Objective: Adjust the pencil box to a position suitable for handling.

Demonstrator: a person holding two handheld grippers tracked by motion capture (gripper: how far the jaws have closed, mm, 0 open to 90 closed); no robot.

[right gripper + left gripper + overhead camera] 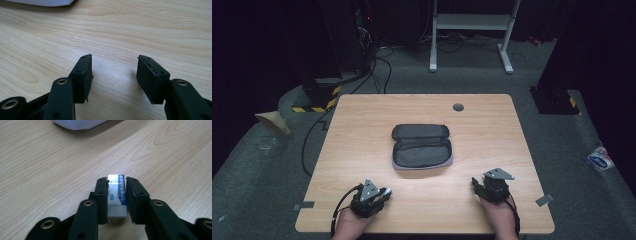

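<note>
The table [362, 125] is carrying an open case [421, 146], which is lying well ahead of both grippers, between their lines of reach, with bare wood between it and each. The right gripper [113, 75] is resting low over the wood, its jaws standing about half apart and gripping nothing. The left gripper [116, 195] is sitting clamped on the eraser [117, 197], which is lying lengthwise between the pads, its printed sleeve poking out past the fingertips.

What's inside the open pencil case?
The pencil case lies open mid-table, and only its dark lining shows; any small contents are too dim to tell. The eraser is outside it, clamped in the left gripper.
</note>
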